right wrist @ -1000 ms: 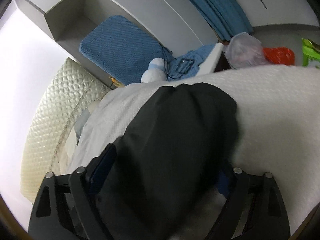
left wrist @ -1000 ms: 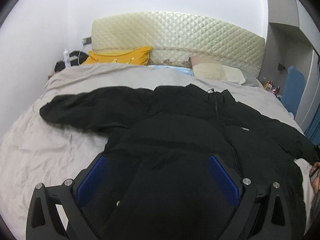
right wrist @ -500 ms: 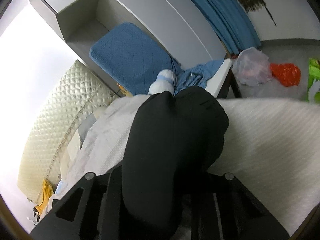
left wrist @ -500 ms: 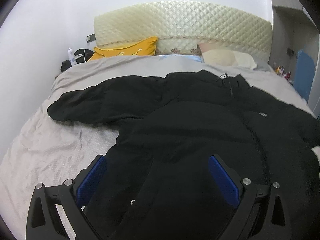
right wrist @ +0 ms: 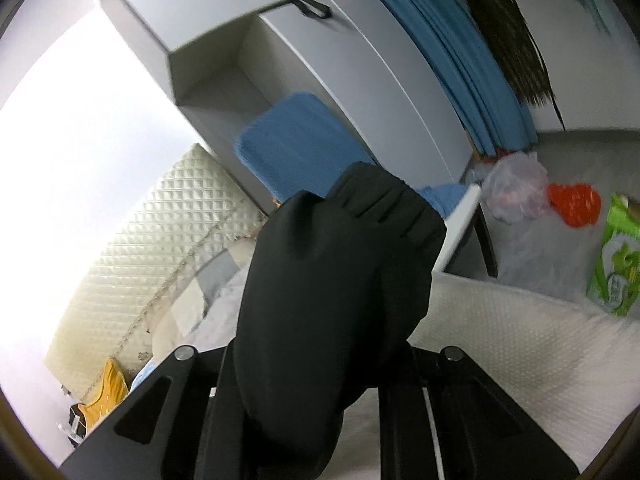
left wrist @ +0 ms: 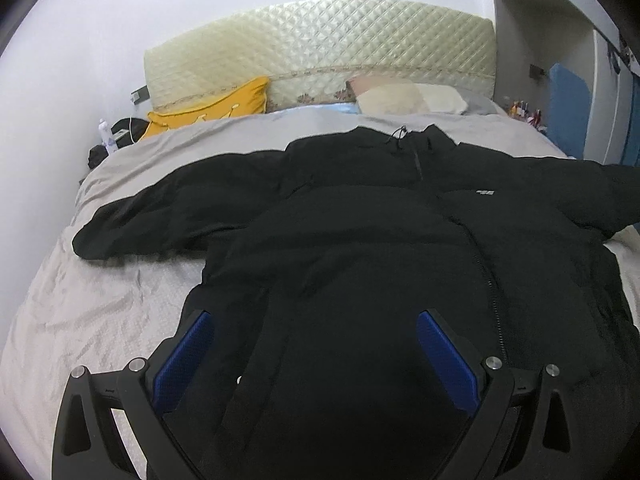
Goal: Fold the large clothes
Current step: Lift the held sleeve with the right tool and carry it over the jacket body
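A large black padded jacket (left wrist: 360,248) lies spread front-up on the bed (left wrist: 100,312), collar toward the headboard, zip down the middle. Its left sleeve (left wrist: 168,216) stretches flat across the sheet. My left gripper (left wrist: 314,320) hovers low over the jacket's lower body, its blue pads (left wrist: 182,354) wide apart and open, with fabric below them but not pinched. In the right wrist view my right gripper (right wrist: 316,364) is shut on the cuff end of the other sleeve (right wrist: 336,280), which bulges up out of the jaws, lifted off the white sheet (right wrist: 500,344).
A quilted cream headboard (left wrist: 320,44) stands at the far end with a yellow cushion (left wrist: 216,104) and pale pillows (left wrist: 408,98). Right of the bed are a grey wardrobe (right wrist: 320,48), blue curtains (right wrist: 452,48), a blue cushion (right wrist: 296,144) and bags on the floor (right wrist: 516,184).
The right gripper closed on the sleeve end and lifted it well above the bed. The left gripper dipped slightly and rolled; its jaws stayed apart.
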